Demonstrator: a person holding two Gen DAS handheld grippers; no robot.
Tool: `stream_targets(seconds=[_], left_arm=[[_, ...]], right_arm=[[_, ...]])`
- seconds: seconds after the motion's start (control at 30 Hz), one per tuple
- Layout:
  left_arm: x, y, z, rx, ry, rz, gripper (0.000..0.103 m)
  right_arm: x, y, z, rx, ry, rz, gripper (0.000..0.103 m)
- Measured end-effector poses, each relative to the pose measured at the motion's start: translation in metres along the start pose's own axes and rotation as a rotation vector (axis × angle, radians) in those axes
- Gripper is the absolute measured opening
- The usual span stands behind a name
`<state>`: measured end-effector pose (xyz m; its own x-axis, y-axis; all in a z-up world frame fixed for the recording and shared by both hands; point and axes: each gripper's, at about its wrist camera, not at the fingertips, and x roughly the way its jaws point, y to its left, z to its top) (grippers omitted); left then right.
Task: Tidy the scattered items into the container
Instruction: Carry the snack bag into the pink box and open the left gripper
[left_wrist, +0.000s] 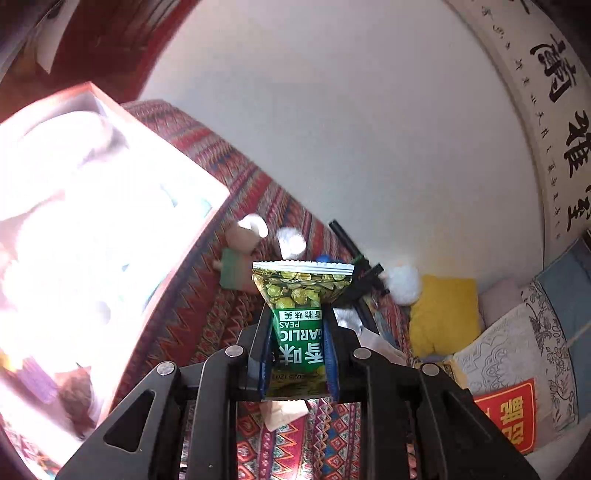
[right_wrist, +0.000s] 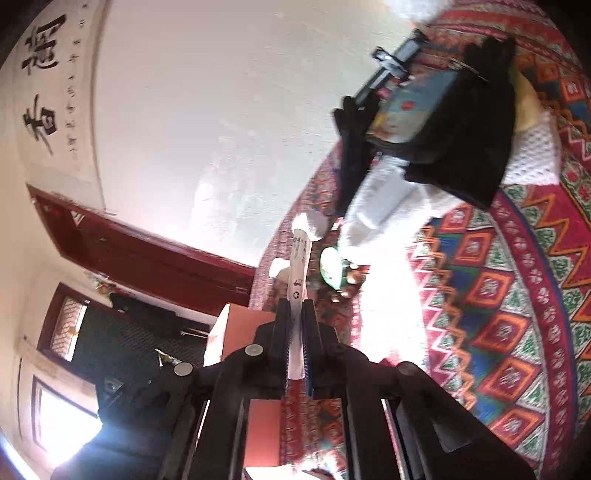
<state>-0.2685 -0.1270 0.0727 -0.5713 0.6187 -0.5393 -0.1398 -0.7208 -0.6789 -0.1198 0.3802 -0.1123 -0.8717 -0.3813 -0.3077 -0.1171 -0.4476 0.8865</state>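
Observation:
My left gripper (left_wrist: 297, 321) is shut on a green garlic peas packet (left_wrist: 301, 288), which stands upright between the pads above the patterned cloth (left_wrist: 236, 206). The container, an orange-pink box (left_wrist: 177, 266), fills the left of this view; its inside is washed out by glare, with pale items in it. In the right wrist view my right gripper (right_wrist: 295, 306) is shut on a thin white sachet (right_wrist: 300, 266) seen edge-on, sticking up past the fingertips. An orange box corner (right_wrist: 240, 325) lies just left of these fingers.
A plush bunny (left_wrist: 242, 240), white pompoms (left_wrist: 402, 282), a black stick-like object (left_wrist: 354, 258), and yellow (left_wrist: 443, 314) and patterned cushions lie by the wall. A blurred black device (right_wrist: 461, 129), white paper (right_wrist: 384, 192) and a green round item (right_wrist: 330, 267) lie on the cloth.

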Motion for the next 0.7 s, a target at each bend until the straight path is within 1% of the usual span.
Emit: stream_targets(seconds=[0.07, 0.17, 0.23, 0.33, 0.37, 0.4, 0.43, 0.47, 0.5, 0.53, 0.57, 0.6, 0.63, 0.7], left_arm=[[-0.031, 0.014, 0.012, 0.007, -0.068, 0.032, 0.019], [-0.063, 0.041, 0.025, 0.002, -0.139, 0.099, 0.019], [-0.073, 0.057, 0.031, -0.001, -0.151, 0.127, 0.019], [-0.083, 0.081, 0.039, -0.043, -0.164, 0.133, 0.020], [-0.089, 0.088, 0.042, -0.050, -0.178, 0.157, 0.022], [-0.095, 0.094, 0.045, -0.062, -0.191, 0.186, 0.035], [-0.102, 0.100, 0.048, -0.081, -0.210, 0.208, 0.048], [-0.105, 0.103, 0.053, -0.103, -0.239, 0.224, 0.077], [-0.115, 0.106, 0.053, -0.119, -0.287, 0.235, 0.091], [-0.124, 0.108, 0.053, -0.126, -0.336, 0.256, 0.094], [-0.131, 0.109, 0.054, -0.121, -0.369, 0.293, 0.097], [-0.135, 0.108, 0.055, -0.106, -0.385, 0.327, 0.099], [-0.137, 0.107, 0.057, -0.086, -0.385, 0.342, 0.099], [-0.135, 0.104, 0.058, -0.061, -0.359, 0.333, 0.099]], right_arm=[[0.004, 0.037, -0.011, -0.068, 0.006, 0.051, 0.005], [0.042, 0.106, -0.036, -0.176, 0.050, 0.130, 0.005], [0.065, 0.146, -0.056, -0.242, 0.097, 0.174, 0.005], [0.102, 0.198, -0.101, -0.328, 0.189, 0.233, 0.005], [0.114, 0.210, -0.116, -0.355, 0.224, 0.253, 0.005], [0.127, 0.222, -0.132, -0.387, 0.266, 0.261, 0.007], [0.142, 0.233, -0.148, -0.431, 0.305, 0.237, 0.011], [0.153, 0.240, -0.162, -0.481, 0.323, 0.191, 0.017], [0.161, 0.244, -0.175, -0.528, 0.321, 0.137, 0.041], [0.163, 0.244, -0.183, -0.562, 0.304, 0.089, 0.081], [0.163, 0.242, -0.187, -0.580, 0.279, 0.068, 0.092], [0.162, 0.238, -0.188, -0.592, 0.264, 0.061, 0.094], [0.161, 0.232, -0.184, -0.591, 0.261, 0.049, 0.094], [0.154, 0.221, -0.170, -0.555, 0.232, 0.035, 0.094]])
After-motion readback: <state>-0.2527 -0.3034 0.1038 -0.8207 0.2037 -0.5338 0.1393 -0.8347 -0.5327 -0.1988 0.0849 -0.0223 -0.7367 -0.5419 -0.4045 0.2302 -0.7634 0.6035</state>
